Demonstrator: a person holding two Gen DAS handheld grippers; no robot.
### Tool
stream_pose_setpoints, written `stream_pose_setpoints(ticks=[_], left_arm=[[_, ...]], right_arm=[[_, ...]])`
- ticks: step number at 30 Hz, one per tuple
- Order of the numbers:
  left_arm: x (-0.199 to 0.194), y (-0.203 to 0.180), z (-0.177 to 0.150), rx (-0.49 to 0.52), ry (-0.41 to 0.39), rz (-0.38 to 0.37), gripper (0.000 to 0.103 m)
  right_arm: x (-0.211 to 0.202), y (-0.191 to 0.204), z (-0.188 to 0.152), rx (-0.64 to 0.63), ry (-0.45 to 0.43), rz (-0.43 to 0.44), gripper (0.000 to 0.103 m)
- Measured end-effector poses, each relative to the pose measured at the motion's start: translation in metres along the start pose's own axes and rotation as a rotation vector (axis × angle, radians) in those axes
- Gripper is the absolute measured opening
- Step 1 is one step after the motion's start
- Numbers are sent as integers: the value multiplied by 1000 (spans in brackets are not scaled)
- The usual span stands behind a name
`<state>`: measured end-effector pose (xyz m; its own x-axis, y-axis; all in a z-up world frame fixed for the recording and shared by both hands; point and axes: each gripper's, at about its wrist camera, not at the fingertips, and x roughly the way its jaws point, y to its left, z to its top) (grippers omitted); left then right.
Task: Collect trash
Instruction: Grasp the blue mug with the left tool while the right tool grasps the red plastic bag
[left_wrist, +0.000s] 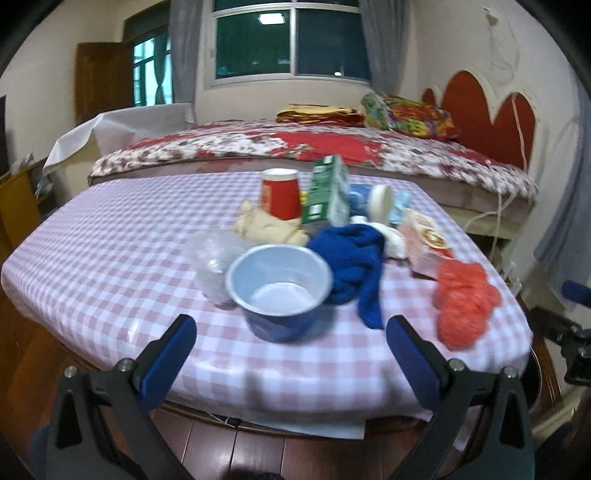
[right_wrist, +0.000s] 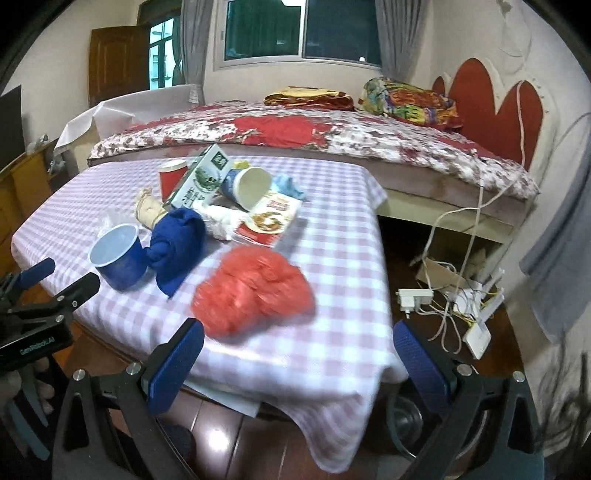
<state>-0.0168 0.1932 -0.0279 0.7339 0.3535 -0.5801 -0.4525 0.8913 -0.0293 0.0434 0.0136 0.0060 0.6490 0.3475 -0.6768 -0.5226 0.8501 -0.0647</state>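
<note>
Both my left gripper (left_wrist: 291, 334) and right gripper (right_wrist: 298, 345) gape wide, holding nothing; the blue cup (left_wrist: 280, 290) stands near the table (left_wrist: 110, 236) edge. It looks light, thin-walled, crushable; I'd pinch its rim gently.

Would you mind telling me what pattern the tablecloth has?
The tablecloth is pink-and-white check, clearest in the right wrist view.

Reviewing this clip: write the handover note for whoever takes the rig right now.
Left gripper: open, empty, short of the blue cup.
Right gripper: open, empty, just short of the red plastic bag.
Trash all sits on the checked table: red cup, green carton, tipped white cup, food box, blue cloth.
Done: nothing collected.
Left: everything.
</note>
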Motion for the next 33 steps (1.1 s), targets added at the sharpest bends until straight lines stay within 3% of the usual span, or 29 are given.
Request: stream_pose_setpoints(ticks=[4, 9, 19, 24, 25, 26, 27, 28, 33], left_arm=[[18, 7, -1, 23, 14, 52, 103], [43, 10, 2, -3, 57, 68, 103], [65, 13, 7, -38, 55, 82, 103], [69, 15, 10, -55, 44, 60, 102], [67, 17, 10, -67, 38, 42, 100], [67, 17, 10, -75, 33, 31, 96], [66, 17, 10, -77, 34, 22, 84], [66, 17, 10, -74, 39, 7, 78], [58, 11, 9, -48, 26, -17, 78]], right_arm=[[27, 8, 6, 34, 50, 13, 103], [53, 16, 12, 43, 51, 8, 103], [84, 21, 10, 76, 77, 19, 103], [90, 24, 6, 77, 81, 52, 72], [90, 25, 7, 75, 76, 66, 65], [89, 25, 7, 75, 74, 72, 50], [88, 24, 7, 76, 72, 76, 44], [87, 25, 7, 73, 69, 77, 44], [80, 22, 5, 66, 52, 84, 38]])
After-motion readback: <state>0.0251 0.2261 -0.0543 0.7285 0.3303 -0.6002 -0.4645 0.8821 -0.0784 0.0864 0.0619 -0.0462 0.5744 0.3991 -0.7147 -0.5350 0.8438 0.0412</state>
